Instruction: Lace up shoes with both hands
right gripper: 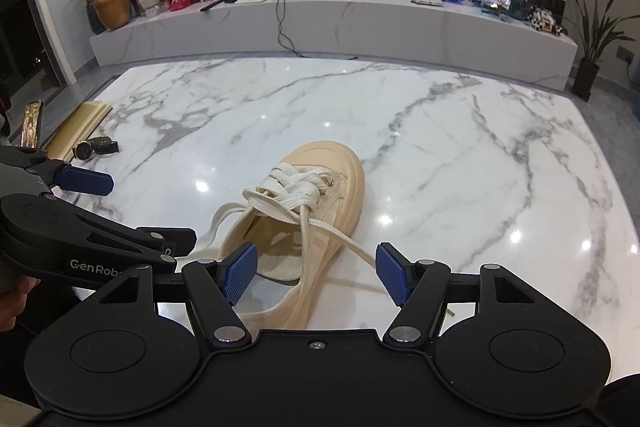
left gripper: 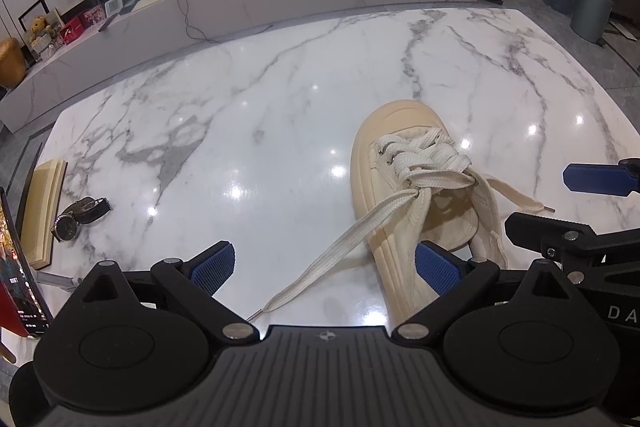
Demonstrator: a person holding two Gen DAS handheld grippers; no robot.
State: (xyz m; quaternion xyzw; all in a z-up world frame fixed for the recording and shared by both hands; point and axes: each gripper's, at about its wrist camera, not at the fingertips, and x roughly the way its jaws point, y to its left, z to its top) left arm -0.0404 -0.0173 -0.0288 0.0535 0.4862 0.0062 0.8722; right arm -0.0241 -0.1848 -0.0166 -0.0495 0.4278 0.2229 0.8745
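A cream shoe [left gripper: 384, 163] lies on the white marble table [left gripper: 260, 99], toe pointing away, its upper eyelets laced. One loose lace end [left gripper: 328, 259] trails from the shoe toward me, across the gap of my left gripper [left gripper: 326, 267], which stands open with its pads off the lace. A second lace end [left gripper: 516, 195] lies to the shoe's right. In the right wrist view my right gripper [right gripper: 316, 275] is open over the shoe's [right gripper: 324, 167] heel, and a lace [right gripper: 344, 239] runs toward its right pad without touching it. Each gripper shows at the edge of the other's view.
A wristwatch [left gripper: 78, 219] and a yellow-edged book [left gripper: 44, 207] lie at the table's left edge, near a phone [right gripper: 32, 125] on a stand. Beyond the table's far edge runs a long low marble cabinet [right gripper: 360, 27]. Potted plants and a bin stand at the right.
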